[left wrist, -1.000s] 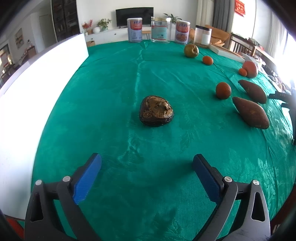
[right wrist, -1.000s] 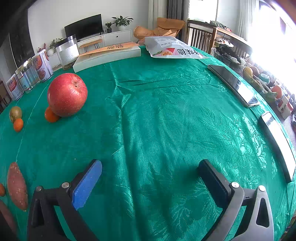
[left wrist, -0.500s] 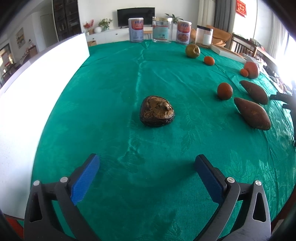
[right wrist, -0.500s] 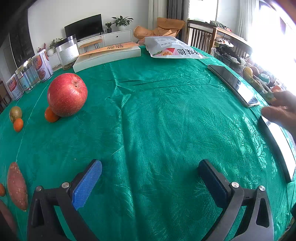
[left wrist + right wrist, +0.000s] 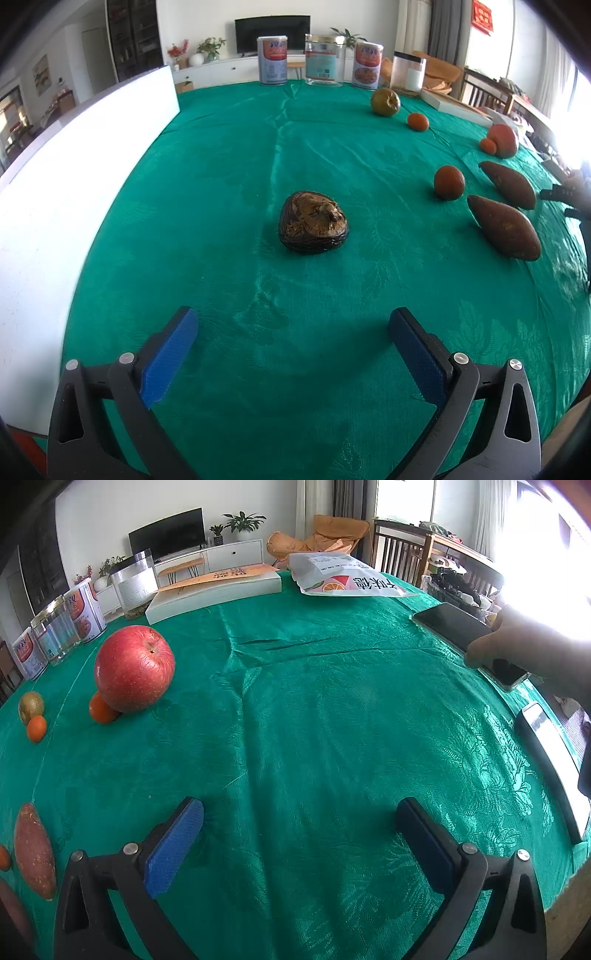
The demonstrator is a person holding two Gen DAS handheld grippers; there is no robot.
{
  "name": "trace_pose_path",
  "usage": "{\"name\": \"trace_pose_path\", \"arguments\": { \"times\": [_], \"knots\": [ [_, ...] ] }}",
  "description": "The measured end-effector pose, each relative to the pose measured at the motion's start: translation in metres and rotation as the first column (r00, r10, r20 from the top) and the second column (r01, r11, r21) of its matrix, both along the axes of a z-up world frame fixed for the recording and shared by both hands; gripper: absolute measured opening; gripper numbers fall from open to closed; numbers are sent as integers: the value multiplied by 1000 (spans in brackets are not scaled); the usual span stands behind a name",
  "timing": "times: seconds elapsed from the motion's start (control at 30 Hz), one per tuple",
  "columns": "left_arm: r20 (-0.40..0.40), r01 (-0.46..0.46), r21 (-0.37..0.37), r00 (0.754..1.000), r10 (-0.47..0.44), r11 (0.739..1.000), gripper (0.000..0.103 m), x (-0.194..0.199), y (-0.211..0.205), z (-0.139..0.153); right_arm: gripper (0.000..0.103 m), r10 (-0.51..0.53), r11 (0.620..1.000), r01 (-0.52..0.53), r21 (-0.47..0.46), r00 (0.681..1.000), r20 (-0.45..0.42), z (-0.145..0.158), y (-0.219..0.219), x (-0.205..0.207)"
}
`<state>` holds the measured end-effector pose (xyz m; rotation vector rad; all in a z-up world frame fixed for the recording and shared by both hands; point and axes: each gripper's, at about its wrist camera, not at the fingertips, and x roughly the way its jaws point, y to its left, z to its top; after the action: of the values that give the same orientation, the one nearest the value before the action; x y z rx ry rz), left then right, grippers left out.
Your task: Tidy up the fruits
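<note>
Covering the table, your glossy green damask cloth [image 5: 229, 177] bears everything: a smooth red apple [image 5: 133, 668] touching a small orange tangerine [image 5: 100, 710], two tapered russet sweet potatoes [image 5: 504, 230], and a dark wrinkled brown-topped fruit [image 5: 313, 222] ahead of your left gripper [image 5: 293, 349]. Both it and your right gripper [image 5: 300, 840] hold their blue-padded fingers [image 5: 173, 845] wide apart, empty. A bare hand [image 5: 532, 653] touches a black phone [image 5: 452, 626].

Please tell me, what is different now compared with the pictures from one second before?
In the right wrist view, a bare hand has come in from the right edge and now reaches over the dark phone. In the left wrist view, the camera shifted only slightly. Nothing was grasped: the left claw and right claw remain open and empty, and the apple has not moved.
</note>
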<state>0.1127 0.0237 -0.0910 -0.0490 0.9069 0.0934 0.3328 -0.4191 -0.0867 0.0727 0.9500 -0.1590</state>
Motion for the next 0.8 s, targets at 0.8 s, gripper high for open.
{"name": "trace_pose_path", "arguments": {
  "times": [0.8],
  "knots": [
    [3, 17, -5, 1000, -17, 1000, 102, 2, -2, 1, 103, 0, 1000, 0, -2, 1000, 1, 0, 0, 0]
  ]
}}
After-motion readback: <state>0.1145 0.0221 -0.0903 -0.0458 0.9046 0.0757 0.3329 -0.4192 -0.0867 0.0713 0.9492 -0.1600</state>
